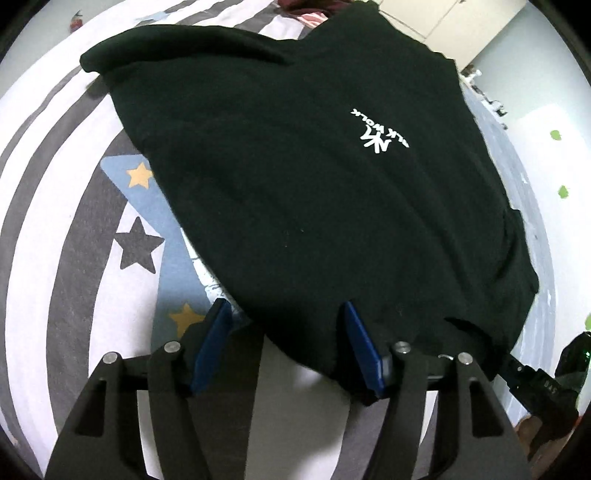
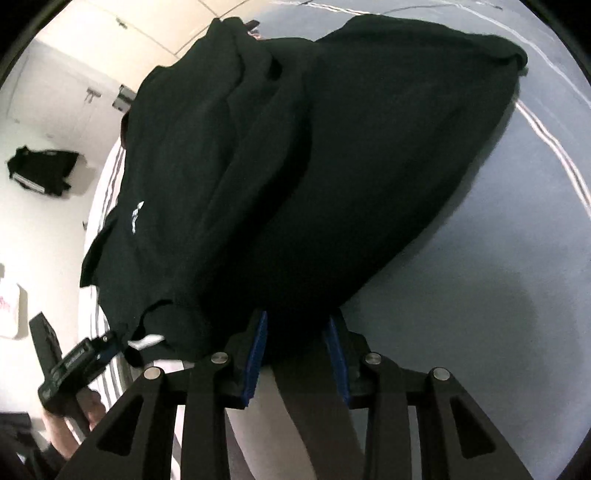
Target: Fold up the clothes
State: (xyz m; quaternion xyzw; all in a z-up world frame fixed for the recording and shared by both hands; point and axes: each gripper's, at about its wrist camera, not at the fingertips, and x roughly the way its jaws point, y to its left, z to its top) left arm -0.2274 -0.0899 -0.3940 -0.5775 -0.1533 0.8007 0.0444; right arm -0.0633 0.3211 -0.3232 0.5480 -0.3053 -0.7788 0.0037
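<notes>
A black t-shirt (image 1: 295,177) with a small white logo (image 1: 376,133) lies spread on the striped star-print bedsheet (image 1: 55,229). My left gripper (image 1: 284,317) is open, its blue pads on either side of the shirt's near hem, which lies between the jaws. In the right wrist view the same shirt (image 2: 314,166) is bunched and partly folded over itself. My right gripper (image 2: 297,325) is open, with the shirt's near edge lying between its blue pads. The other gripper's body (image 2: 74,365) shows at lower left, held by a hand.
A grey-blue part of the bed cover (image 2: 480,295) lies to the right. A dark garment or bag (image 2: 40,173) sits on the white floor at left. Red-striped fabric (image 1: 314,18) lies beyond the shirt's far end. The right-hand device (image 1: 554,376) shows at lower right.
</notes>
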